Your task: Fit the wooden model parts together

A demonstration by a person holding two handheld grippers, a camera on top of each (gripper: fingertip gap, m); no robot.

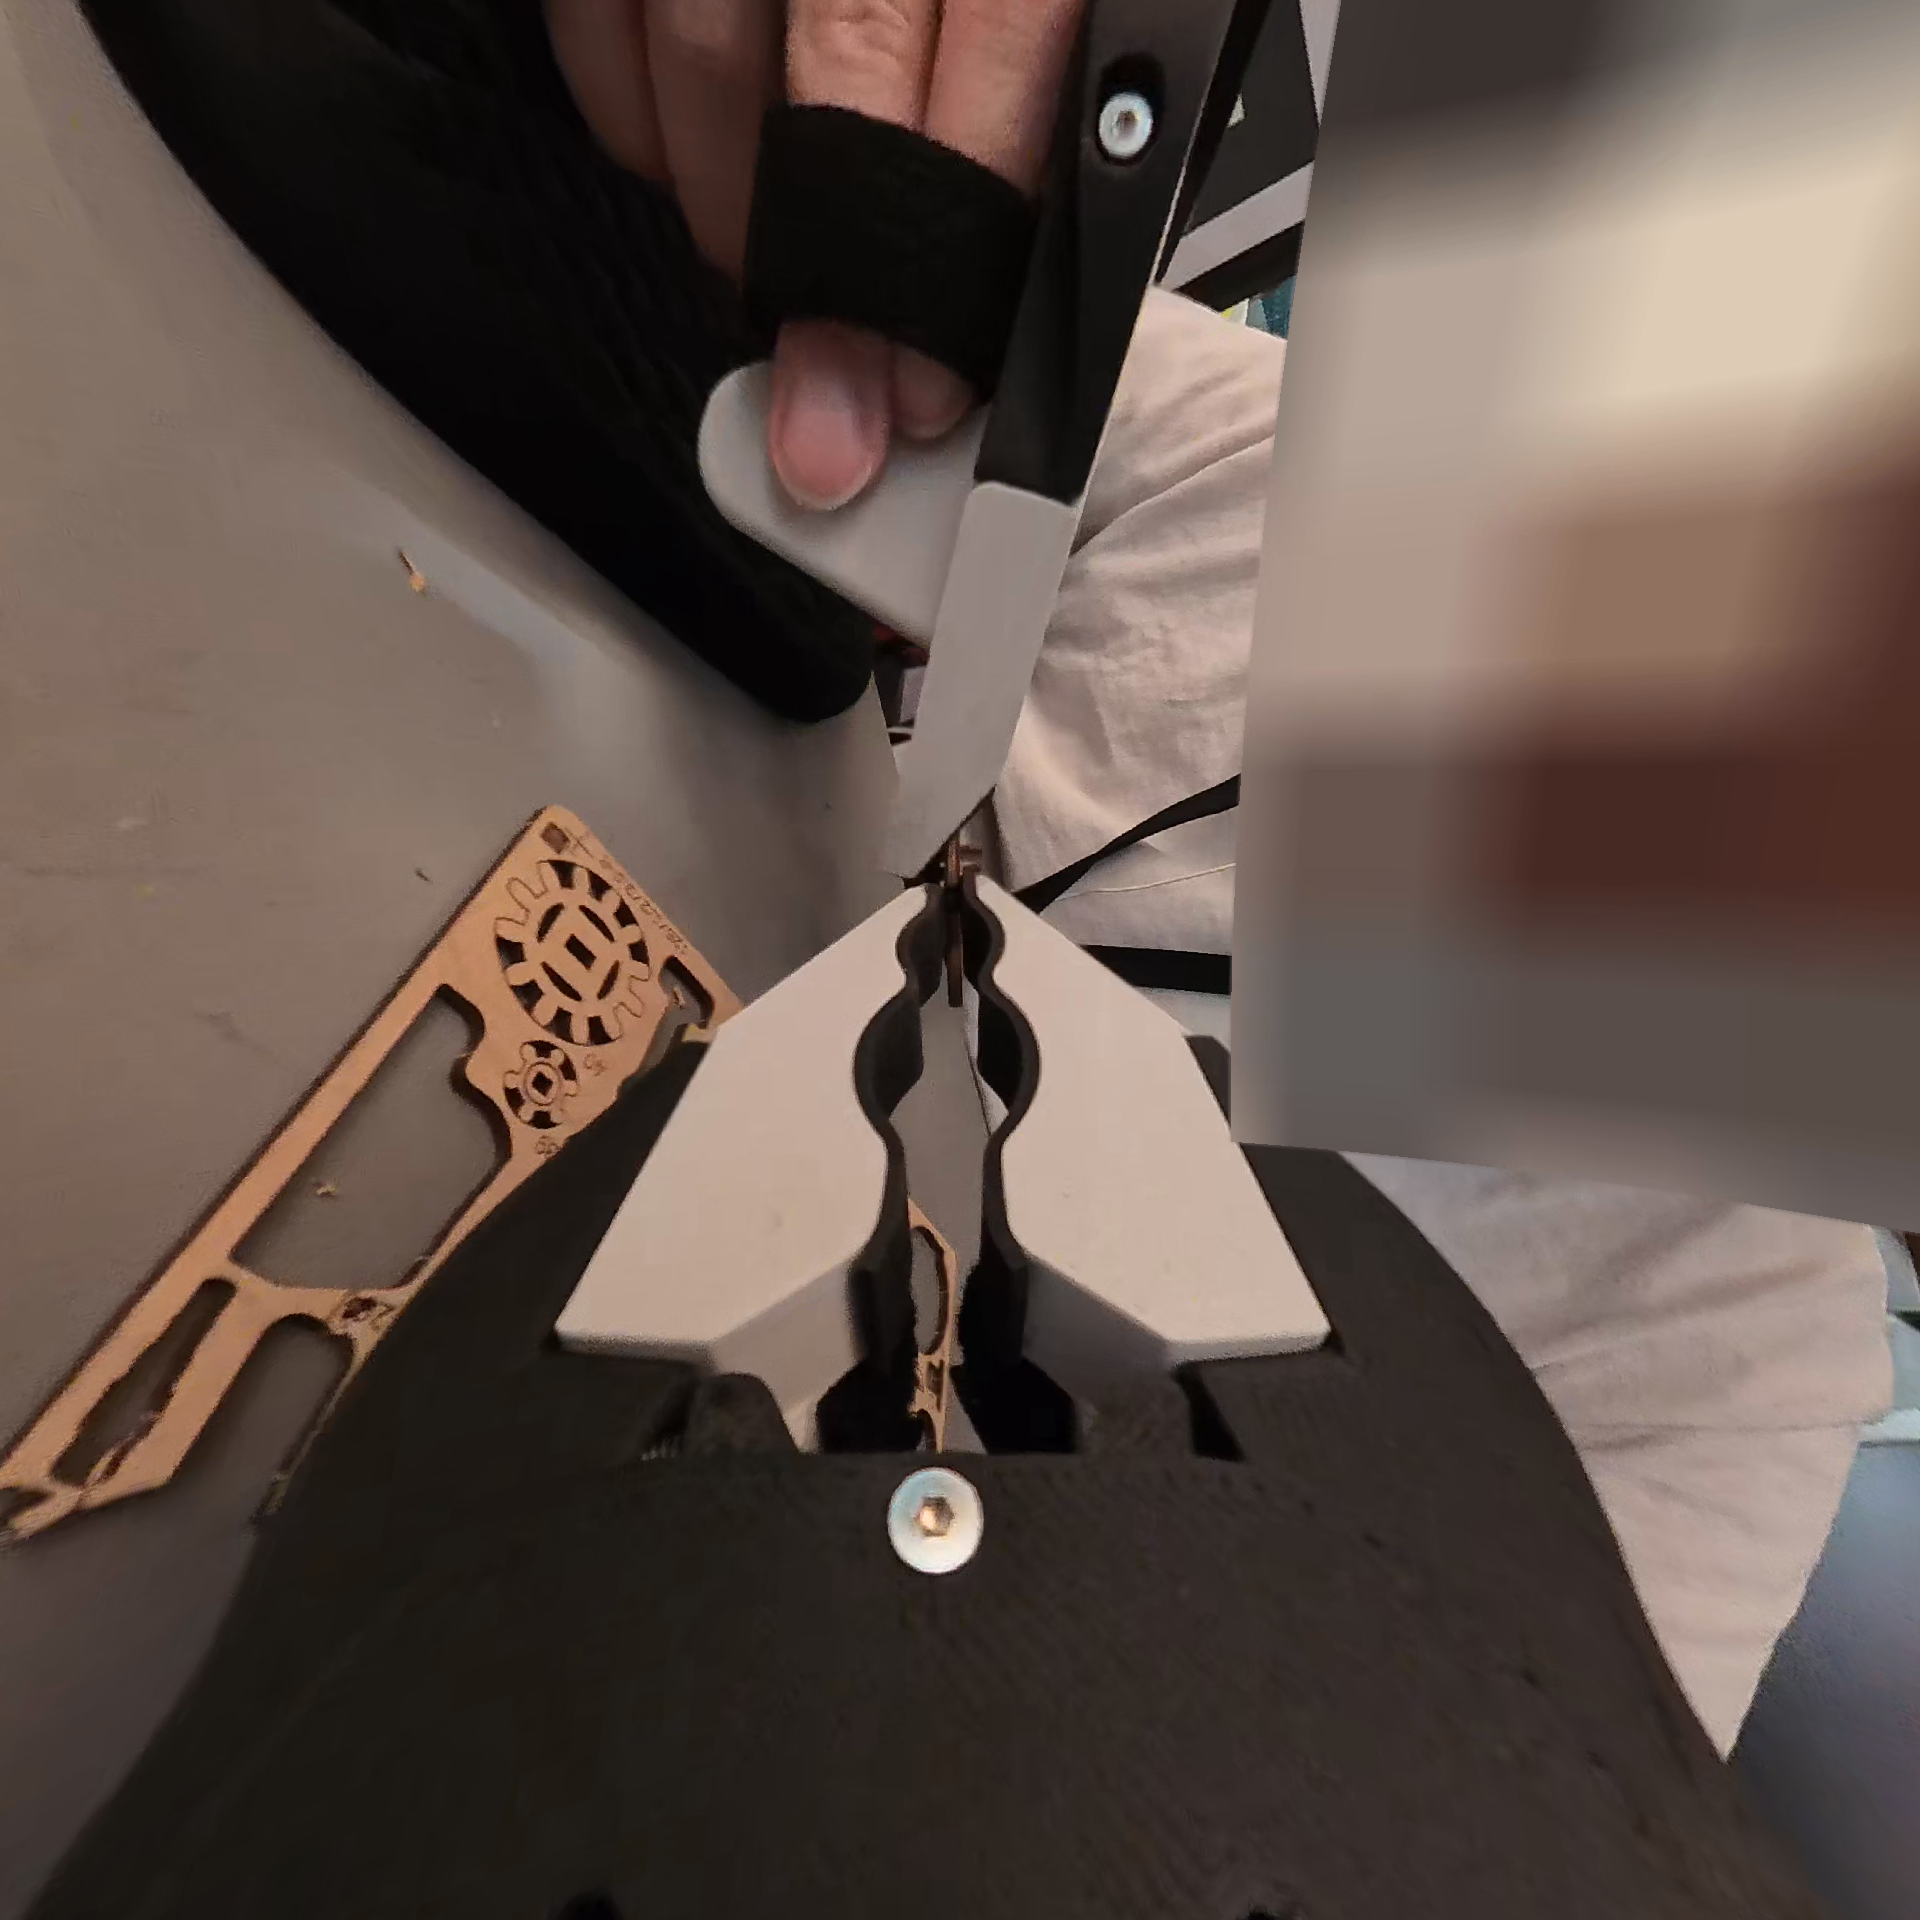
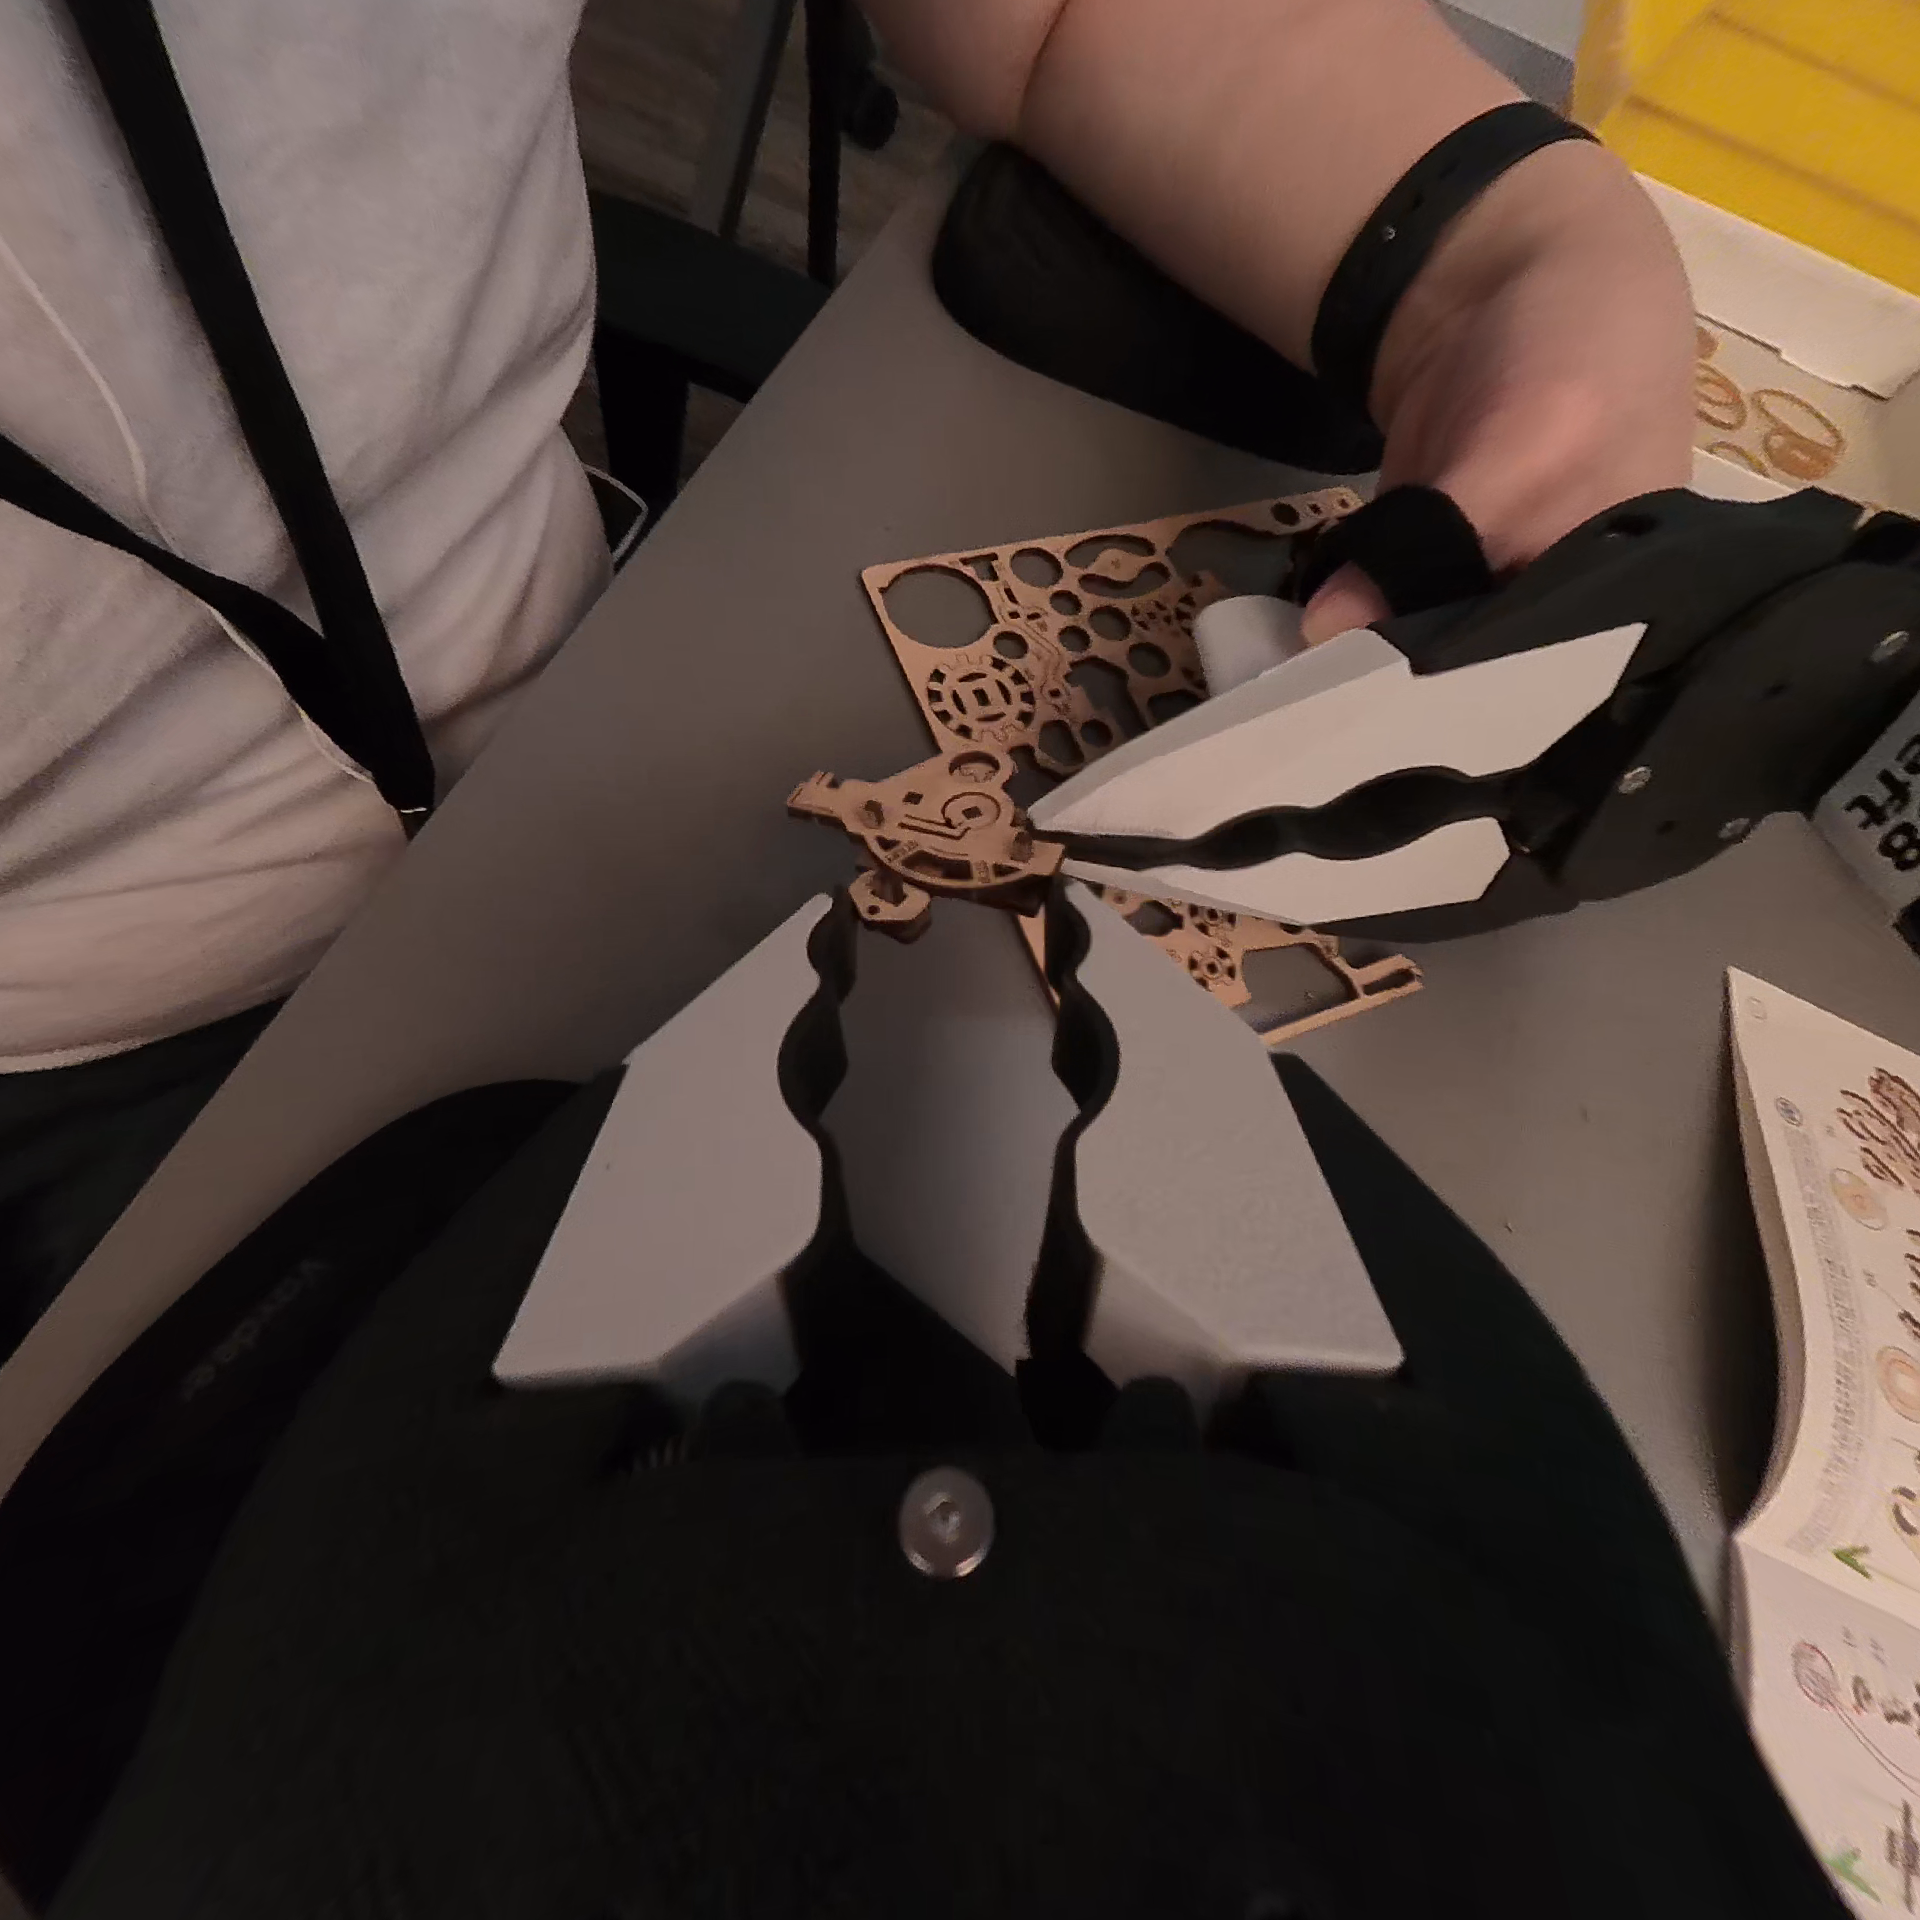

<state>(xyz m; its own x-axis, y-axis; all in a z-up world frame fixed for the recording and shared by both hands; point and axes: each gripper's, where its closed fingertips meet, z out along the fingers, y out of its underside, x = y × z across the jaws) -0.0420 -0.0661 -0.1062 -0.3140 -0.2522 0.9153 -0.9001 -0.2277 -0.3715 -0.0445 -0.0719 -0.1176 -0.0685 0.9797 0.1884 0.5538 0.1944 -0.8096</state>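
Observation:
A flat wooden model assembly, a disc with engraved cut-outs and a toothed arm, is held above the grey table. My left gripper comes in from the right and is shut on the assembly's right edge. In the left wrist view the left gripper pinches the assembly edge-on. My right gripper is open, its tips on either side of the assembly's lower tab. It also shows in the left wrist view, reaching down from above, tip at the assembly.
A laser-cut wooden sheet with punched-out holes lies on the table under the grippers and shows in the left wrist view. An instruction booklet lies at the right. A yellow box stands behind. The person's torso is close. The tips of both grippers are at nearly the same place.

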